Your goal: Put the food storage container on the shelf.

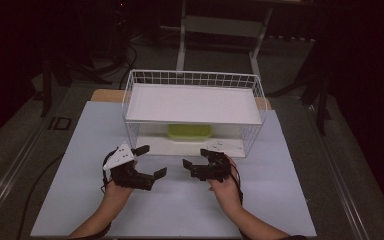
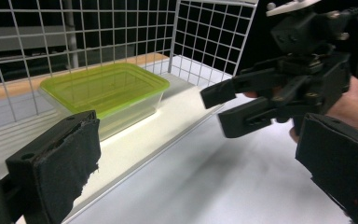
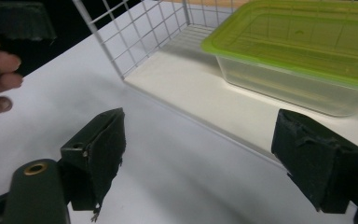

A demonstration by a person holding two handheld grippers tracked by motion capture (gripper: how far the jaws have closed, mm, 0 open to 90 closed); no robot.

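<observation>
At the near edge of the desk (image 1: 180, 210), two forearms come in from below, cut off by the frame. The left gripper (image 1: 150, 161) sits left of the middle, its jaws spread wide with nothing between them; in the left gripper view the two padded jaws stand far apart at the picture's sides, both partly cut off, and the left pad's cloth is frayed. The right gripper (image 1: 196, 160) rests just right of the middle, near the left one but apart from it. Its jaws are also wide and empty; in the right gripper view only bare desk lies between the pads. In the left gripper view its jaws seem closer together, though the angle makes that hard to judge.

Beyond both grippers, toward the far edge, stands a white wire basket (image 1: 130, 95) on its side with its open face toward the person. A white board (image 1: 192, 102) covers its top and hides most of the inside from the high view. Under it, on the basket's white floor, sits a clear container with a yellow-green lid (image 2: 105, 86), closed, well apart from both grippers. From above only a sliver of the lid shows. The room behind is too dark to read.
</observation>
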